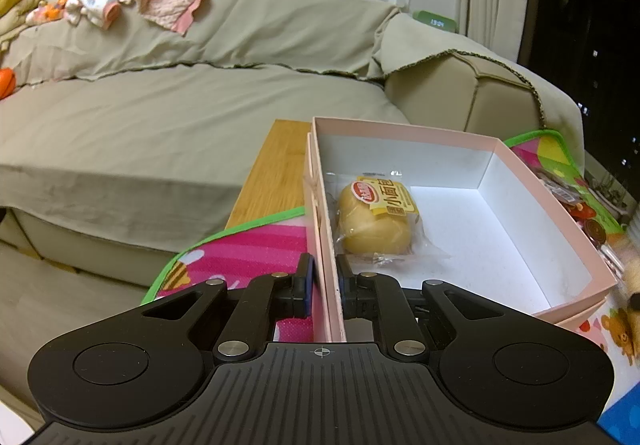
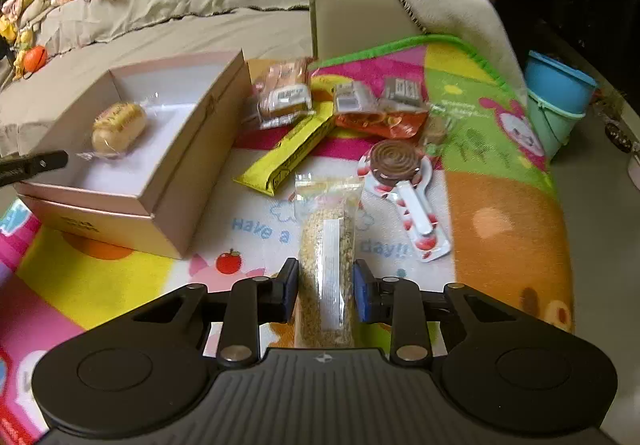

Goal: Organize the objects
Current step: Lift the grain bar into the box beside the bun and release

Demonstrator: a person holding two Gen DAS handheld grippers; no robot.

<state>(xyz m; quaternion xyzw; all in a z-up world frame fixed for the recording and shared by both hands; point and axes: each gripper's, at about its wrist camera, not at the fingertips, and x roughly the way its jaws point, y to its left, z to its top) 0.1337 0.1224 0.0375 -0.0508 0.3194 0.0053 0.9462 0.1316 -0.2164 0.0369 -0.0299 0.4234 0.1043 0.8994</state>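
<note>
An open pink box [image 1: 404,131] with a white inside holds a wrapped yellow bun [image 1: 376,221]. My left gripper [image 1: 325,285] is shut on the box's near left wall, one finger outside and one inside. The box [image 2: 192,141] and bun [image 2: 118,127] also show in the right wrist view, with the left gripper's tip at the far left edge. My right gripper [image 2: 325,287] is shut on a clear packet of crumbly beige snack [image 2: 326,241] and holds it over the colourful mat [image 2: 504,213].
On the mat lie a brown bread packet [image 2: 284,95], a yellow-green bar [image 2: 290,153], an orange packet [image 2: 378,117], a brown spiral sweet [image 2: 396,161] and a red-white wrapper [image 2: 416,217]. Stacked blue and green tubs [image 2: 556,101] stand right. A covered sofa [image 1: 180,101] lies behind.
</note>
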